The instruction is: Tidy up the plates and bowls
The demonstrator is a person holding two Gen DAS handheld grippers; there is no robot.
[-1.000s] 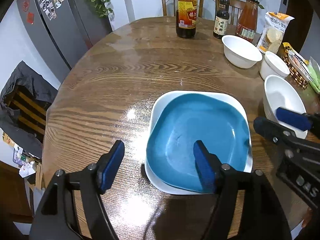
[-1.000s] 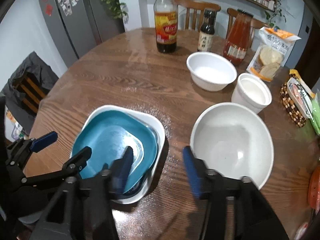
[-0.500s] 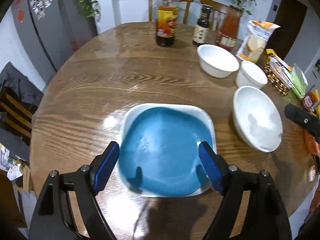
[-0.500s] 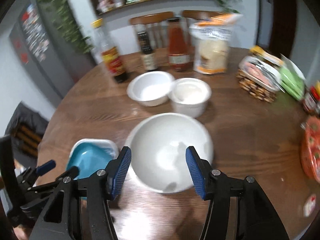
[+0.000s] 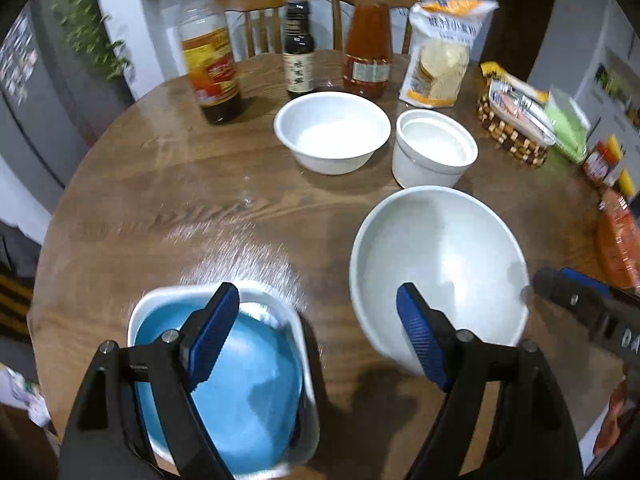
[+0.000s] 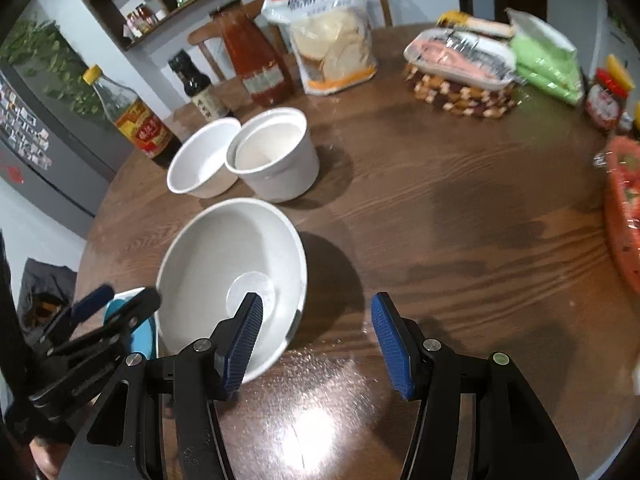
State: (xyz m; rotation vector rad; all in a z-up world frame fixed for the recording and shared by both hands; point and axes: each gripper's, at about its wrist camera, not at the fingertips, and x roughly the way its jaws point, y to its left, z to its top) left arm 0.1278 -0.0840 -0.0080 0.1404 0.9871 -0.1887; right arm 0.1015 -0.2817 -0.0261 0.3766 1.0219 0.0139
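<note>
A blue plate [image 5: 248, 396] lies stacked in a white square plate [image 5: 308, 412] at the table's near left. A large white bowl [image 5: 436, 276] stands to its right; it also shows in the right wrist view [image 6: 224, 264]. A medium white bowl [image 5: 332, 128] and a small deep white bowl [image 5: 434, 152] stand behind. My left gripper [image 5: 318, 340] is open and empty, above the gap between plates and large bowl. My right gripper [image 6: 318, 344] is open and empty, its left finger [image 6: 244, 344] over the large bowl's near rim.
Bottles of sauce [image 5: 210, 64], [image 5: 299, 48], [image 5: 367, 44], a bag of crackers [image 5: 438, 56] and a woven basket of packets [image 5: 516, 120] stand along the round wooden table's far side. Jars [image 6: 608, 100] and an orange tray [image 6: 624, 216] are at the right.
Both grippers have swung right. My left gripper moved off the stacked plates towards the large bowl. My right gripper came closer to the bowl's near right rim.
</note>
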